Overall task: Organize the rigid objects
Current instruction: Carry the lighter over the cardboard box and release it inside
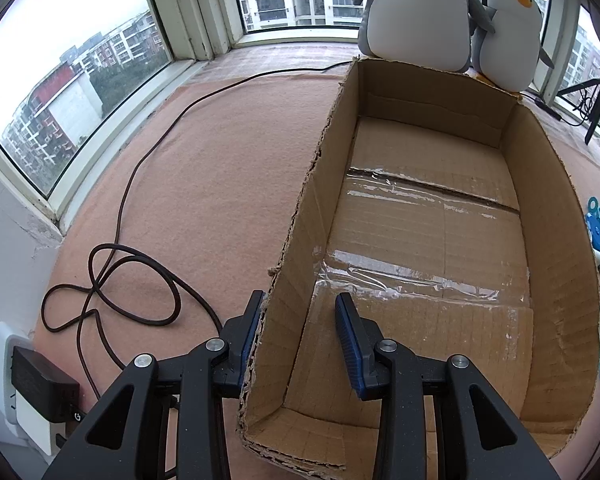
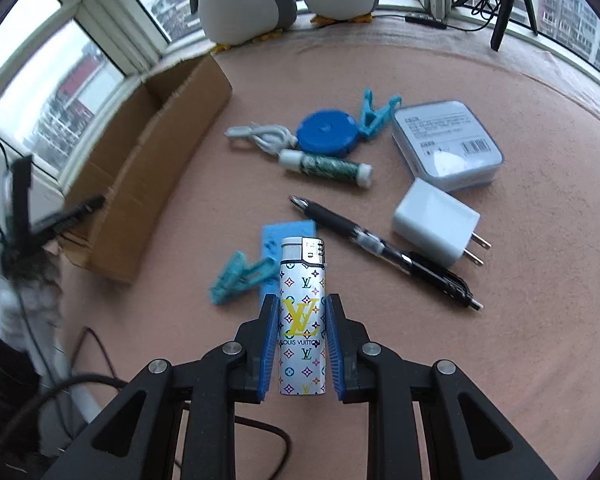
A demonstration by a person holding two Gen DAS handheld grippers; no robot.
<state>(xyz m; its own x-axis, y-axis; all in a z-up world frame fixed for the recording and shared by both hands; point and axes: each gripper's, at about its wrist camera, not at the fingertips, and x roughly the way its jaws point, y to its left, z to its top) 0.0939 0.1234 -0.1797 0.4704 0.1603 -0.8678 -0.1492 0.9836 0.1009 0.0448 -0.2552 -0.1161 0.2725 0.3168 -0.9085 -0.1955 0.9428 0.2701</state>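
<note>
Right gripper (image 2: 302, 312) clamps the patterned lighter (image 2: 302, 320) between its blue pads, lifted above the pink mat (image 2: 520, 320), pen (image 2: 384, 250) ahead-right. Left gripper (image 1: 300, 312) straddles the cardboard box (image 1: 300, 216) wall, one pad against its outside.
</note>
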